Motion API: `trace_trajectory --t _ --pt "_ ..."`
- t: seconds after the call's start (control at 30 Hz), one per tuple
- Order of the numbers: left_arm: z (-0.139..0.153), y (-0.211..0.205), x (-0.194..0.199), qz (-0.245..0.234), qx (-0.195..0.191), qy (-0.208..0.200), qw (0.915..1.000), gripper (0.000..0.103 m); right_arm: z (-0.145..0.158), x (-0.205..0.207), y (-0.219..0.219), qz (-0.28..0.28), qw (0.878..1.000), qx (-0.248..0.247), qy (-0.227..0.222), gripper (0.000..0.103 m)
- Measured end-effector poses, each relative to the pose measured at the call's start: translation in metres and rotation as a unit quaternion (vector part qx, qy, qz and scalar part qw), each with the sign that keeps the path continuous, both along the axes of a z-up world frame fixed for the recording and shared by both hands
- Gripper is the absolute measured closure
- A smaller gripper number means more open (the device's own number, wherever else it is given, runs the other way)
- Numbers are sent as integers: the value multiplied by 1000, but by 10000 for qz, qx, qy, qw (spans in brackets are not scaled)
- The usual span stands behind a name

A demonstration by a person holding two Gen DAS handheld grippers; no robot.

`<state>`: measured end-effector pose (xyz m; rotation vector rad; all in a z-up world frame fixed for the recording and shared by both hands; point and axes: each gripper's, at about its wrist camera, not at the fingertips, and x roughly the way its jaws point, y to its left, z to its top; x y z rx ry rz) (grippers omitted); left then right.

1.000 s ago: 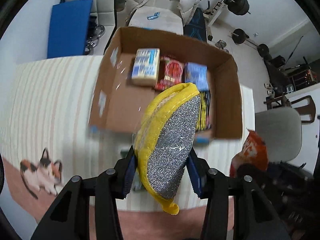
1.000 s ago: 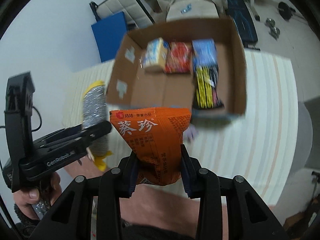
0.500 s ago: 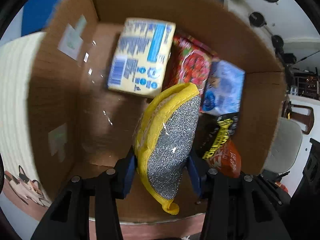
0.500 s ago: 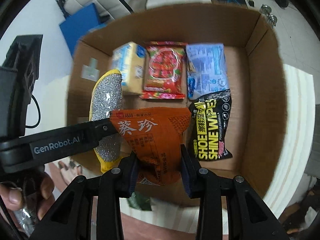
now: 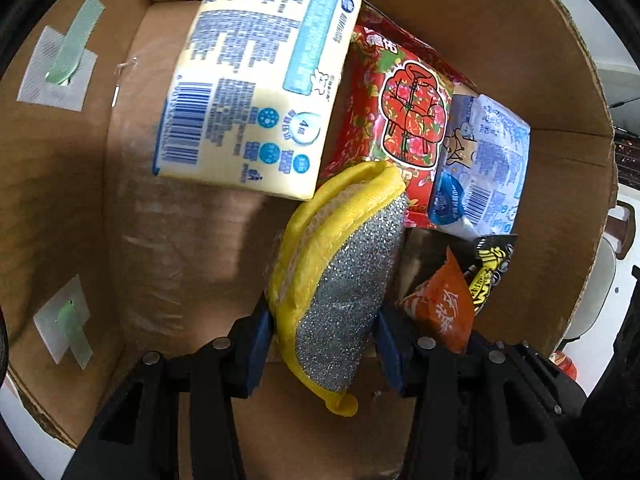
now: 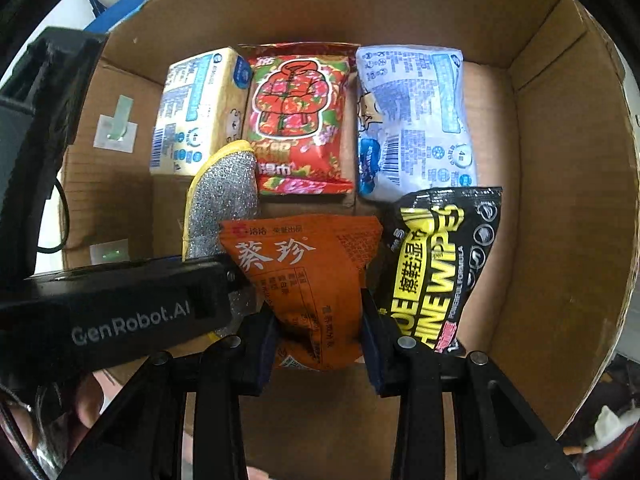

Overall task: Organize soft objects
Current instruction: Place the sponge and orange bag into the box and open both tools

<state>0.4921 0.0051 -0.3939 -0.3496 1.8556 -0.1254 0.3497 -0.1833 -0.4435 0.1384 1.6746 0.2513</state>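
My left gripper is shut on a yellow-edged silver scouring pad and holds it inside the cardboard box, above the bare floor at the box's left. The pad also shows in the right wrist view. My right gripper is shut on an orange snack packet, held in the box's front middle. The packet also shows in the left wrist view.
In the box lie a yellow tissue pack, a red packet, a blue tissue pack and a black shoe-wipes pouch. The left gripper's body crosses the right view's left side.
Both grippers have moved from above the table down into the box, each still holding its item. The box contents now fill both views.
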Motion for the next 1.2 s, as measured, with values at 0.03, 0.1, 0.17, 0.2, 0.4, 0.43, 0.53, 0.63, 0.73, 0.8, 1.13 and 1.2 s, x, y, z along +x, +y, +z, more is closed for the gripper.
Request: trace_trajectory --t 0.03,0.1,0.17,0.2,0.4,0.43,0.53,0.63,0.73,0.8,1.13,1.2 --pt "-1 -1 0 -3 -12 16 10000 58 -1 2 -1 -5 10000 -13 10 64" --pt "-4 -3 0 2 -13 35 10000 58 -2 2 -2 7 10000 -85 47 64" --pt "-5 -8 0 -28 -31 65 10000 58 -3 5 -3 22 9999 -153 40 64" --pt "-6 -11 2 -27 -31 79 10000 58 -5 9 -3 25 9998 -188 44 64" --pt "-8 -15 -6 -77 28 168 9998 55 -8 8 -4 63 9994 -337 6 64" --pt "-9 -15 -5 -88 87 182 9998 55 -7 8 -4 75 9993 -361 -7 63" --pt "4 -15 -5 -209 110 174 9996 53 -1 10 -3 74 9992 -398 -34 44" --pt "27 -12 -6 -306 229 -100 9992 34 20 8 -6 79 9987 -456 -200 30" --pt "51 -9 -9 -356 361 -389 9980 25 36 4 -9 107 9985 -468 -259 30" --pt "66 -8 -14 -394 450 -588 9965 12 47 0 -10 169 9974 -606 -350 26" --pt "132 -8 -52 -567 898 -1402 9844 3 89 -32 -19 17 9957 -620 -693 0" --pt "142 -5 -57 -542 885 -1484 9835 3 98 -39 -24 -64 9954 -556 -784 0"
